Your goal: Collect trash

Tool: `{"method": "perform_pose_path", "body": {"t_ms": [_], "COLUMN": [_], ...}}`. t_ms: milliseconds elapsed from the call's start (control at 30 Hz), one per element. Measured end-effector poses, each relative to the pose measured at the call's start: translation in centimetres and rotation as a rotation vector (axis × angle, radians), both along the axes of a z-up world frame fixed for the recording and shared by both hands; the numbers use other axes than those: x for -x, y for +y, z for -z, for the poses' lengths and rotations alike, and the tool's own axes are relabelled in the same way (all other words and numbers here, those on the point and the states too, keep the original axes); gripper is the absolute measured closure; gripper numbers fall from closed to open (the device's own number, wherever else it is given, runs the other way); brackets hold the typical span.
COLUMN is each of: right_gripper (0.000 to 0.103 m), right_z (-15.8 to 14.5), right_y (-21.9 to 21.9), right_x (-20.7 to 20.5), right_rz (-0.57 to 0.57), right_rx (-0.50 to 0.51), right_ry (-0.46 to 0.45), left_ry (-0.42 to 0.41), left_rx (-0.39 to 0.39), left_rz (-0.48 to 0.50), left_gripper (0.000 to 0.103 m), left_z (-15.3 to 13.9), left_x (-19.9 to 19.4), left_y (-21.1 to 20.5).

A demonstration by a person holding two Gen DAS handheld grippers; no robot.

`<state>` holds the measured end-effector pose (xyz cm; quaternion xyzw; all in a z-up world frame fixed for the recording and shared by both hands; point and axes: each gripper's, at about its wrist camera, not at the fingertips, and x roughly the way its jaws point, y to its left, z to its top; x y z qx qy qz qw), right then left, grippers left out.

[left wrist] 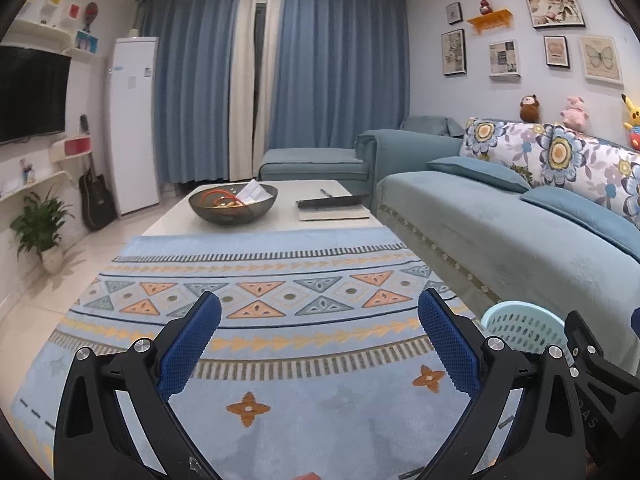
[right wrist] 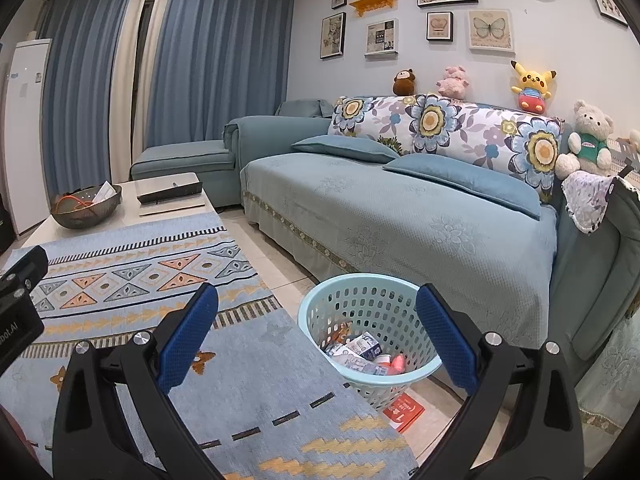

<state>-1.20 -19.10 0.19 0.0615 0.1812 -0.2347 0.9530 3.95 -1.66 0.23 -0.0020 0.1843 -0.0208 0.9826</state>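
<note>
Two claws inspected, both spread wide and empty. Left claw (left wrist: 320, 344) hovers over the patterned rug (left wrist: 256, 360), touching nothing; no loose trash shows on the rug ahead of it. Farther off, the tabletop (left wrist: 280, 216) carries a dark bowl (left wrist: 233, 204) holding paper and an orange cord. Right claw (right wrist: 317, 338) hangs above the light-blue perforated wastebasket (right wrist: 370, 284), which stands on the floor between rug edge and sofa (right wrist: 400, 216) and holds cartons and wrappers. A red flat packet (right wrist: 404, 414) lies on the floor touching the basket's base, below and slightly right of this claw. Judgement: right claw is nearer.
</note>
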Motion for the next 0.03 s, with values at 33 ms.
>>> {"method": "perform_pose_path", "body": {"t_ms": [33], "right_gripper": [0.008], "right_z": [0.00], "right_y": [0.02], "right_x": [-0.03], "right_rz": [-0.001], "right_rx": [0.001], "right_ry": [0.001], "left_ry": [-0.003], "left_rx": [-0.001], "left_rz": [-0.006], "left_gripper": [0.007], "left_z": [-0.05], "left_x": [0.03], "left_y": [0.15]}}
